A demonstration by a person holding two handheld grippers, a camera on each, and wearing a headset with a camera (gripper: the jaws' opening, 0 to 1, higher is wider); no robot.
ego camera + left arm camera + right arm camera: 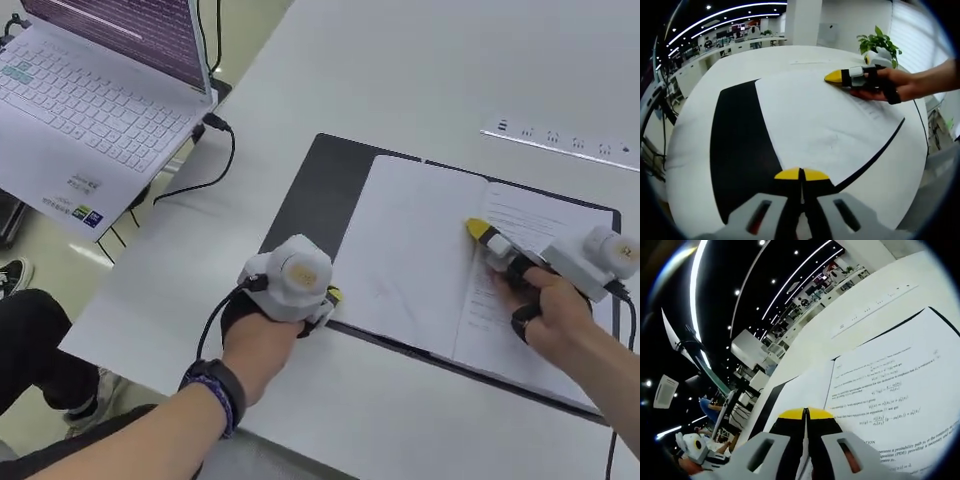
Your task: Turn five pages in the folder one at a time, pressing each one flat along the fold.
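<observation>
Closest to me, my left hand (262, 345), with a dark band (222, 388) on the wrist, holds the left gripper (333, 295) at the near edge of the open black folder (312, 190). Its yellow-tipped jaws are pressed together with nothing between them, and they sit just by the near corner of the blank white left page (410, 250).

The folder lies open and flat on the white table (400, 60). Its black inner cover is bare to the left of the blank page, and the printed right page (530, 225) lies beyond the fold.

My right hand (552, 312) rests on the printed page and holds the right gripper (478, 231) low over the paper. Its jaws are also closed tight, tip against tip, and they point at the fold where the two pages meet. I cannot tell whether the tips actually bear down on the paper.

Farther off, a long white power strip (560, 140) lies on the table past the folder's far edge. Off to the left, a white laptop (90, 100) stands tilted with its screen lit, and a black cable (205, 183) runs from it across the table edge.
</observation>
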